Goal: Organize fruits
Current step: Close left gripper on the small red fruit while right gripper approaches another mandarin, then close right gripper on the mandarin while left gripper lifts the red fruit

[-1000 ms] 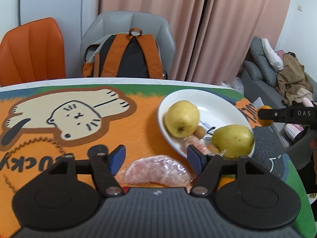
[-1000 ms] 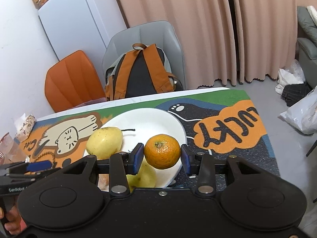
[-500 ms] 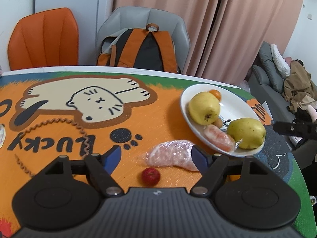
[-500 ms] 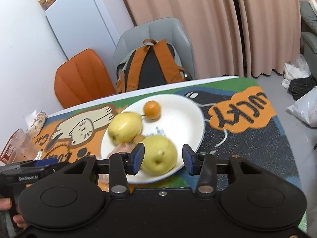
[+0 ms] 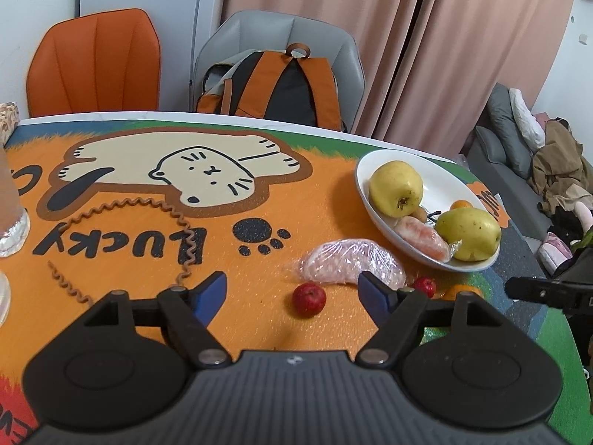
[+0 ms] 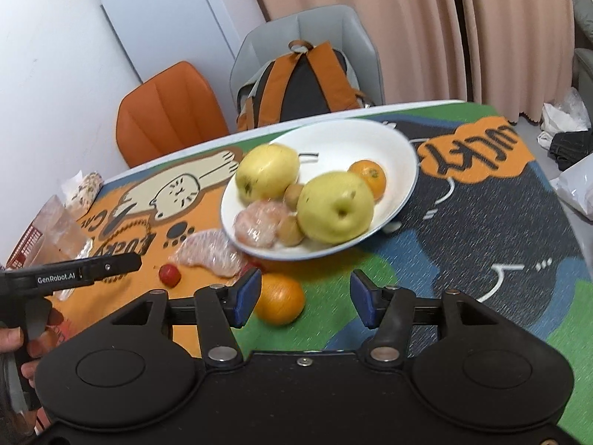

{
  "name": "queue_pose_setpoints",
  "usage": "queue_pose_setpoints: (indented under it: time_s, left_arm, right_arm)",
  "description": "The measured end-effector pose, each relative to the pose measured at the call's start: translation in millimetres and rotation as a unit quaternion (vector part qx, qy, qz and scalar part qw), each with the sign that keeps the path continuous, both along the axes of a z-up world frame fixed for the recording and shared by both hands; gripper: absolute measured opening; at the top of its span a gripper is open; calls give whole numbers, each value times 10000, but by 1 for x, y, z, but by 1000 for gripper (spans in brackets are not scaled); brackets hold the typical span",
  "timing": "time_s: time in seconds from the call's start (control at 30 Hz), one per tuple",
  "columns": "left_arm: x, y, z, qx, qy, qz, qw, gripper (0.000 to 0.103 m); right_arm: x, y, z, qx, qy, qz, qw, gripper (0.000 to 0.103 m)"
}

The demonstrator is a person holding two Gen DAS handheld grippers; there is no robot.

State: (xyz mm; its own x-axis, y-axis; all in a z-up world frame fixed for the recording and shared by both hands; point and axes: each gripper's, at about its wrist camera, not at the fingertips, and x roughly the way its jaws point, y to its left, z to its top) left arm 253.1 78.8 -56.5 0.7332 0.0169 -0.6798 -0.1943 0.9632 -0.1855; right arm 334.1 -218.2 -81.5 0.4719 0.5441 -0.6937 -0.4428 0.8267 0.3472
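Judging by the plate [image 6: 402, 148] already holding two pears [image 6: 335, 205], a mandarin [image 6: 368, 178] and more, an orange [image 6: 280, 298], wrapped wedge [image 5: 350, 265] and two red fruits [image 5: 308, 298] remain on the table [image 5: 122, 259], left tongs [image 5: 292, 291] wide and empty, right tongs [image 6: 302, 298] opening, gripping nothing.

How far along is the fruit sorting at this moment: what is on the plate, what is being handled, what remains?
Done: the plate holds two yellow apples, a small orange, a wrapped slice and small brown fruits. In hand: nothing; the left gripper is open, the right gripper is opening, empty. Left on the mat: a wrapped piece, two red fruits and an orange.
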Motion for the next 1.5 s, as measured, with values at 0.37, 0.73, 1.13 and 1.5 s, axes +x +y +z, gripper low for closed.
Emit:
queue_pose_setpoints:
  time_s: [0.37,0.73,1.13,1.5]
  left_arm:
    - [-5,-2,-10,-75,-29,-58,10000,68]
    - [14,-11,-27,-162,69,-185,9997,51]
    - [28,-11,-41,-189,163,-193,9995,23]
    - [15,-15,-21,-211,-104,-240,9994,23]
  right_arm:
    - [-12,22,-9,-80,60,196,9998,55]
    - [-2,37,-24,-289,119,160,9994,54]
    - [4,40,-31,-291,191,194,9992,40]
    - [-3,34,-16,-105,51,175,9998,39]
